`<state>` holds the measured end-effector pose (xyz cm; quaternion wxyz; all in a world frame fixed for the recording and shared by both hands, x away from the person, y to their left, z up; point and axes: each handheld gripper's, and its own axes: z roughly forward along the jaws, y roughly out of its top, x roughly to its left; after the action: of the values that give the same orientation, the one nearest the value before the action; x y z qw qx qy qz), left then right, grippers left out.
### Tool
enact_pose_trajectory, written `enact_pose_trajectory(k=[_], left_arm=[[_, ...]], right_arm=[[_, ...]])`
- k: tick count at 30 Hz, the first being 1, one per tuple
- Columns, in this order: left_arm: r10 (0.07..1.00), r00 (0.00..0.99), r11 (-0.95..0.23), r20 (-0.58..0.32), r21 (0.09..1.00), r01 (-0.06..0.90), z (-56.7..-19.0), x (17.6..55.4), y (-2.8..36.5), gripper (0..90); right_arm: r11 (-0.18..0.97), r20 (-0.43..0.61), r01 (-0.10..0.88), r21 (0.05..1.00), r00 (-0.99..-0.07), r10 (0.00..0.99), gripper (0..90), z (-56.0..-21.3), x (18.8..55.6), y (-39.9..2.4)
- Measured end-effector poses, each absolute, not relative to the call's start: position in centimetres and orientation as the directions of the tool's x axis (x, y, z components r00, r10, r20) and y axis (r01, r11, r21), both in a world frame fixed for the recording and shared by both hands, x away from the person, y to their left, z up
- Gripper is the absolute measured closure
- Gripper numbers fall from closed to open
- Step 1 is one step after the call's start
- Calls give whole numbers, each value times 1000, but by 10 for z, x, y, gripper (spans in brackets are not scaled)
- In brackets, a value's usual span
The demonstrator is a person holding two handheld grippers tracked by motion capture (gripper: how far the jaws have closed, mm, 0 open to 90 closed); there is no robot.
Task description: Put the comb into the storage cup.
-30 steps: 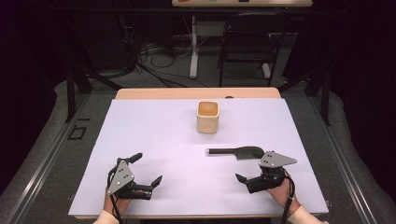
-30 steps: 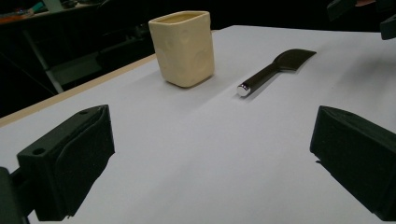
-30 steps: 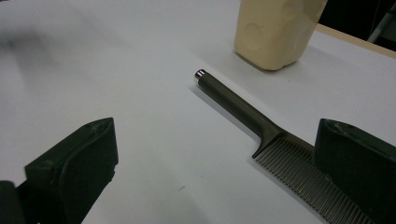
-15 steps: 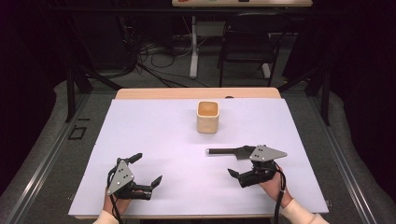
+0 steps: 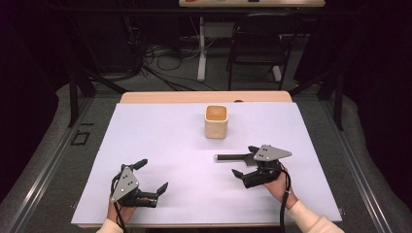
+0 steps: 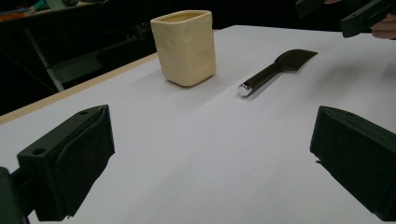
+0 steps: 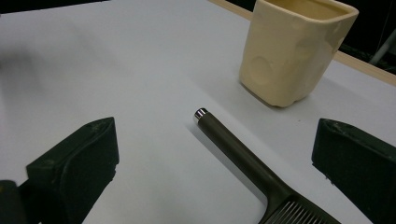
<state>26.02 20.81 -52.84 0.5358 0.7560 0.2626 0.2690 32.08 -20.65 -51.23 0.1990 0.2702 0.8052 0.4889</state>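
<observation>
right gripper (image 5: 250, 171): jaws spread wide, gripping nothing, poised over head end of dark comb (image 7: 243, 161) | comb: flat on surface (image 5: 160, 141), right of centre, metal-capped handle aimed toward left edge | cream cup (image 5: 216, 121): upright, near far edge, apart from comb | left gripper (image 5: 148, 183): jaws wide apart, empty, near front edge, left side

Lab: dark curtains (image 5: 34, 73), floor cables (image 5: 160, 58)
</observation>
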Motion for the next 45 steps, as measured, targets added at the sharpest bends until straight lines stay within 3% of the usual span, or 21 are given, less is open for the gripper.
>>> enact_pose_trajectory(k=[35, 39, 45], left_arm=[[686, 717, -282, 127, 954, 101, -528, 260, 207, 0], [687, 715, -283, 129, 954, 99, -527, 260, 208, 0], [686, 717, -283, 127, 954, 101, -528, 260, 208, 0]], right_arm=[[400, -10, 291, 869, -798, 602, 6, -519, 362, -168], [400, -4, 301, 866, -794, 608, 61, -520, 367, -165], [412, -18, 310, 857, -780, 626, 246, -521, 375, -160]])
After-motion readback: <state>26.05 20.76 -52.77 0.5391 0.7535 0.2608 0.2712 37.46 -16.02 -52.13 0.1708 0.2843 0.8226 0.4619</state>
